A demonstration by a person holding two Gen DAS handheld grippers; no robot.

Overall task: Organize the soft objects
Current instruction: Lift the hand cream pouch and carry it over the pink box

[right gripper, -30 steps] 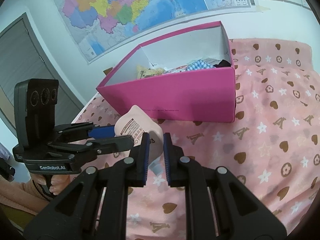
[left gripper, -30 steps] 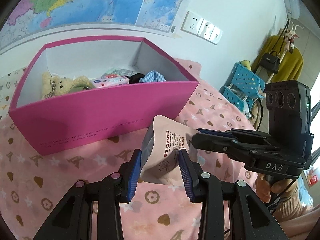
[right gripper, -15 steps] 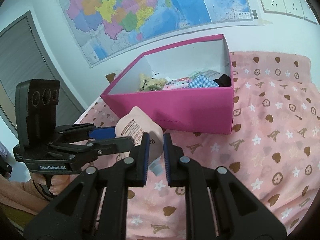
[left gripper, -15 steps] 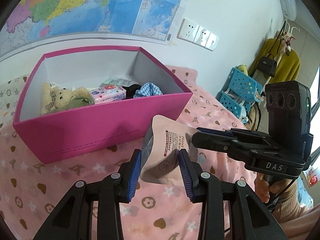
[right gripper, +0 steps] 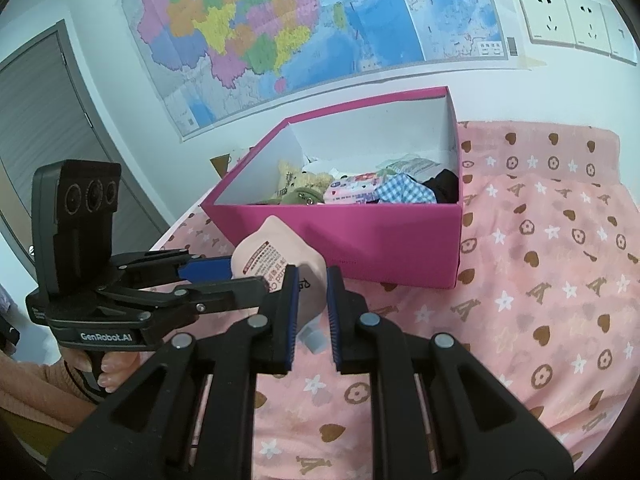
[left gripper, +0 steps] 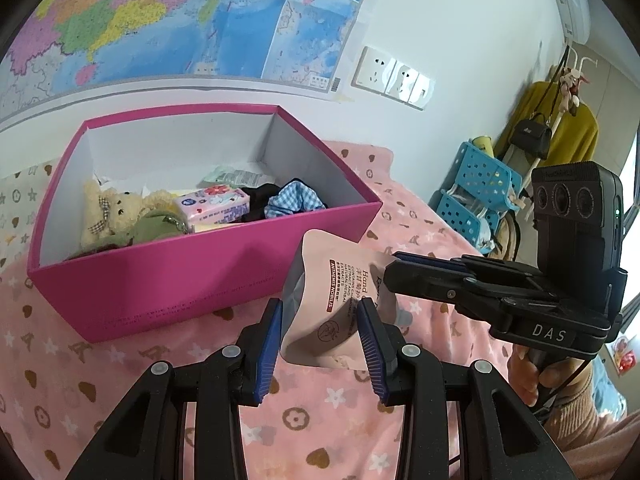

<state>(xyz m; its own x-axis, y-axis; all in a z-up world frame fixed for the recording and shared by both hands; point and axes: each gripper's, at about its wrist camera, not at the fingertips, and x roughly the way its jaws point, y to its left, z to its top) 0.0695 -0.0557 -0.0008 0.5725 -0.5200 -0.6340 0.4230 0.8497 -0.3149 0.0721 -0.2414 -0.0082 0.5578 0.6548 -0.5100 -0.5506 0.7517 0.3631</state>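
Observation:
Both grippers hold one pale pink hand cream pouch (left gripper: 332, 300) in the air in front of the pink box (left gripper: 180, 276). My left gripper (left gripper: 320, 320) is shut on the pouch's lower end. My right gripper (right gripper: 310, 286) is shut on its other end, near the grey cap (right gripper: 314, 338); the pouch (right gripper: 276, 258) rises above the jaws. The right gripper (left gripper: 396, 268) enters the left wrist view from the right. The box (right gripper: 400, 248) holds a teddy bear (left gripper: 108, 216), a tissue pack (left gripper: 212, 204), blue checked cloth (left gripper: 294, 200) and black cloth (left gripper: 260, 200).
A pink patterned cloth (right gripper: 540, 280) covers the surface under the box. A map (right gripper: 300, 28) and wall sockets (right gripper: 572, 20) are on the wall behind. Blue baskets (left gripper: 476, 196) and a coat rack with a yellow garment (left gripper: 560, 132) stand at the right.
Both grippers have risen with the pouch, so more of the box's inside shows. The grip on the pouch is the same.

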